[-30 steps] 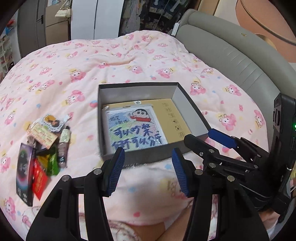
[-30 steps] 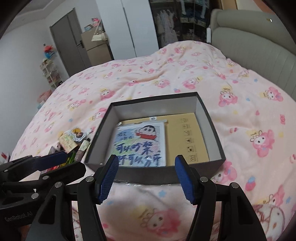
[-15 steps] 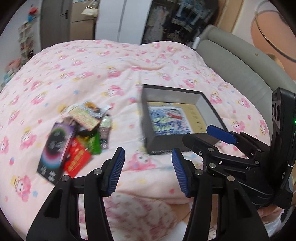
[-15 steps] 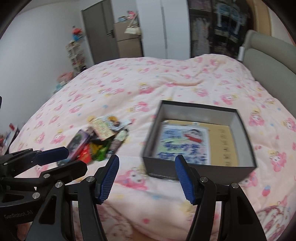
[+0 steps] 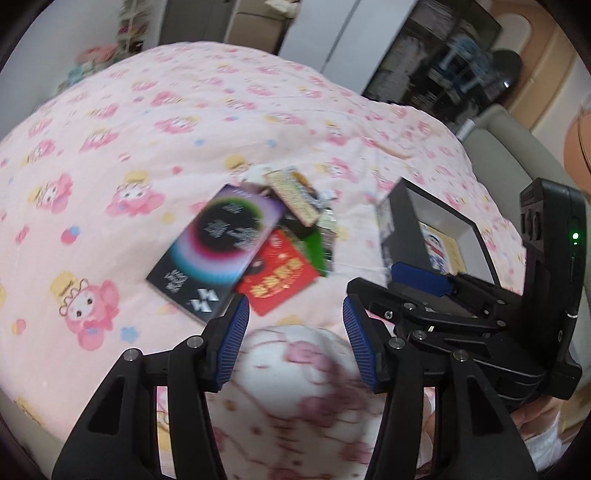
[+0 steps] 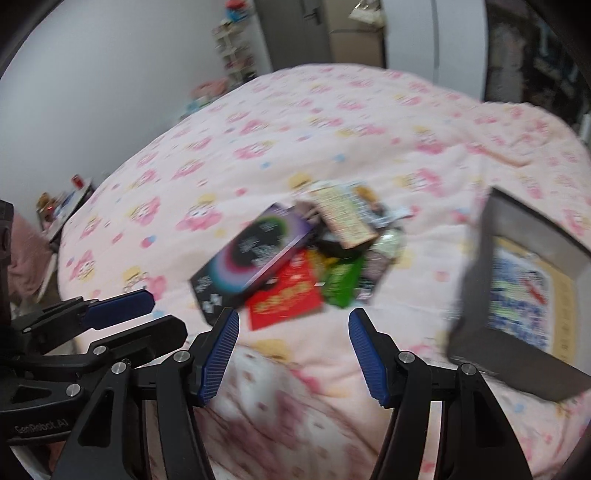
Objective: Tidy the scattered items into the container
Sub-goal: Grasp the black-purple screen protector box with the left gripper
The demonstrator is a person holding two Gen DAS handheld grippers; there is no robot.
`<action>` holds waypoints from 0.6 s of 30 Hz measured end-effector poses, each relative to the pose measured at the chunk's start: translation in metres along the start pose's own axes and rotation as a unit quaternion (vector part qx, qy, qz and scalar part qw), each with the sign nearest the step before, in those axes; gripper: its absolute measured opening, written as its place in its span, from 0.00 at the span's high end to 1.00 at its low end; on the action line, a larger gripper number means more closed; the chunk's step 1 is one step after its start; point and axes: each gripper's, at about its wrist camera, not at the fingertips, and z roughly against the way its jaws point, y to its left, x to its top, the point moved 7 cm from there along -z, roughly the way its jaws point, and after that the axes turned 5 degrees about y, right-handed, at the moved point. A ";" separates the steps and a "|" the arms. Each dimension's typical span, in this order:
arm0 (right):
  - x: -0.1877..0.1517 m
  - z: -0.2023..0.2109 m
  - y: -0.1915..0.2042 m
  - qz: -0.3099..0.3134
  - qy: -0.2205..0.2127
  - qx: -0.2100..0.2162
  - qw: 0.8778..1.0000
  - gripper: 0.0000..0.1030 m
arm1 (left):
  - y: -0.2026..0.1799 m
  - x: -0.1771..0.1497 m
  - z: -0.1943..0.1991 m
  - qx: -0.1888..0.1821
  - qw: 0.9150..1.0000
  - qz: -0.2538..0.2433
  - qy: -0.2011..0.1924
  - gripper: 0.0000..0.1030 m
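Observation:
A pile of small items lies on the pink bedspread: a black box with a purple ring pattern [image 5: 218, 251] [image 6: 255, 254], a red packet [image 5: 280, 280] [image 6: 288, 295], a green packet [image 6: 341, 282] and a tan card [image 6: 343, 216]. The grey open box [image 5: 400, 230] [image 6: 476, 295] with a cartoon picture inside sits right of the pile. My left gripper [image 5: 291, 339] is open and empty, just short of the pile. My right gripper [image 6: 291, 352] is open and empty, also short of the pile.
The bed's grey padded headboard [image 5: 517, 166] rises at the right. A wardrobe [image 6: 406, 33] and shelves [image 6: 236, 55] stand beyond the bed. A low table with small things [image 6: 66, 199] stands at the far left by the wall. Both views are motion-blurred.
Both grippers have swung left from facing the grey box to facing the pile of items. The box has shifted to the right of both views. Both stay open.

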 end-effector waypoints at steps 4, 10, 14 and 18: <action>0.009 -0.022 0.002 -0.002 0.021 0.005 1.000 0.42 | 0.035 0.004 -0.015 0.020 0.999 0.028 0.006 0.48; 0.020 -0.057 -0.014 -0.019 0.058 -0.002 0.998 0.42 | 0.086 0.008 -0.045 0.013 0.996 0.084 0.027 0.48; 0.023 -0.084 -0.019 -0.023 0.088 0.003 0.996 0.42 | 0.114 0.004 -0.069 0.006 0.991 0.123 0.047 0.48; 0.029 -0.107 -0.018 -0.016 0.112 0.010 0.994 0.42 | 0.136 0.003 -0.087 0.000 0.987 0.151 0.063 0.48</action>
